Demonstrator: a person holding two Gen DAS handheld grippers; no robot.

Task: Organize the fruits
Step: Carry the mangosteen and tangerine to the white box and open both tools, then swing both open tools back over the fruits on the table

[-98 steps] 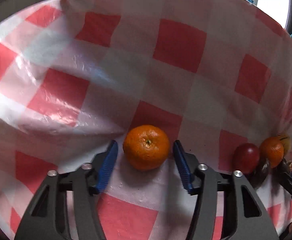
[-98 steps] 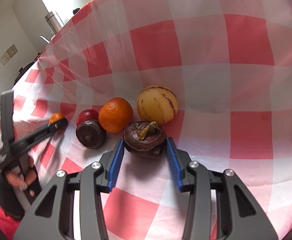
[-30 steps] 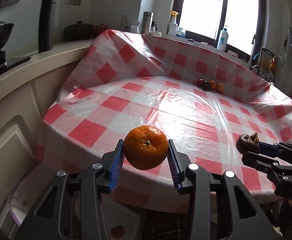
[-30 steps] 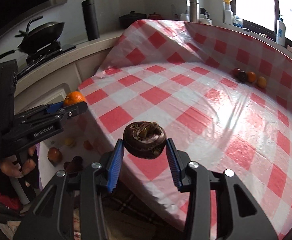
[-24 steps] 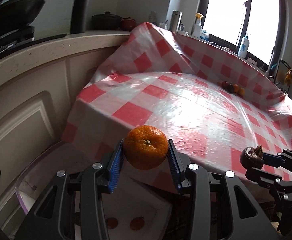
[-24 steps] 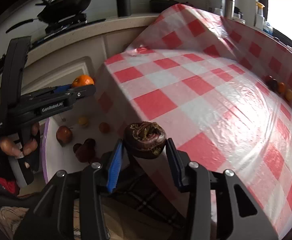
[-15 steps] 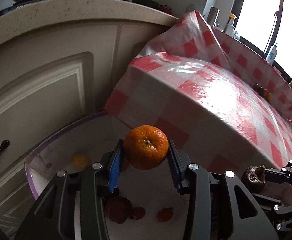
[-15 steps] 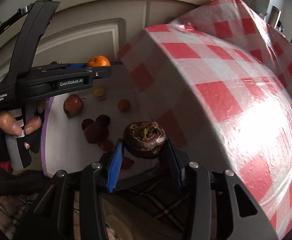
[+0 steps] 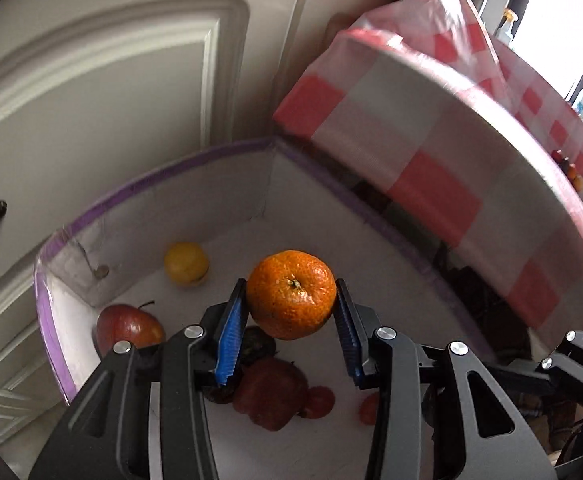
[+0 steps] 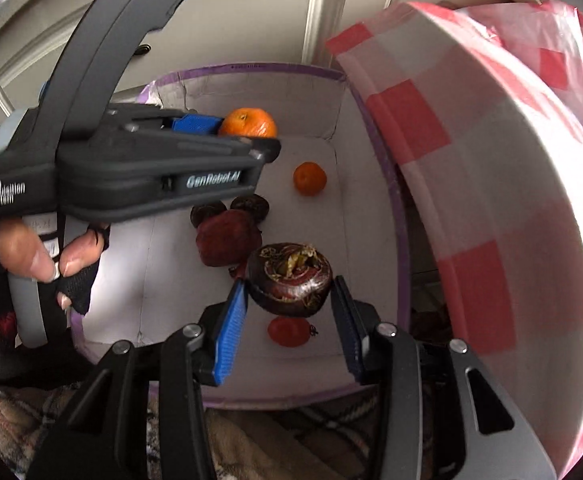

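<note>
In my left gripper (image 9: 290,320) I have a mandarin orange (image 9: 291,294) pinched between the blue pads, stem scar facing the camera. In my right gripper (image 10: 289,316) I have a dark, round mangosteen-like fruit (image 10: 290,278) clamped the same way, its dried calyx turned up. Both hang in the air above the white, purple-rimmed box (image 10: 371,216) that stands on the floor beside the table.

Below them, on the box floor, lie fruits already sorted: a large dark red one (image 10: 227,238), two small dark round ones (image 10: 250,206) behind it, a small red one (image 10: 289,331) under my right jaws, a small orange (image 10: 310,178) further in, and, seen from my left wrist, a red apple (image 9: 127,326) and a yellow fruit (image 9: 186,264) near the far wall.

I judge this the drop-off step: both loads are over the box, not yet let go. Next I should lower each over a bare patch of floor and open the jaws gently, so that nothing lands on the fruit below or rolls hard.

Beyond the box hangs the red-checked tablecloth (image 9: 431,148), and far back on the table a few small fruits (image 9: 569,170) wait for a later trip.
</note>
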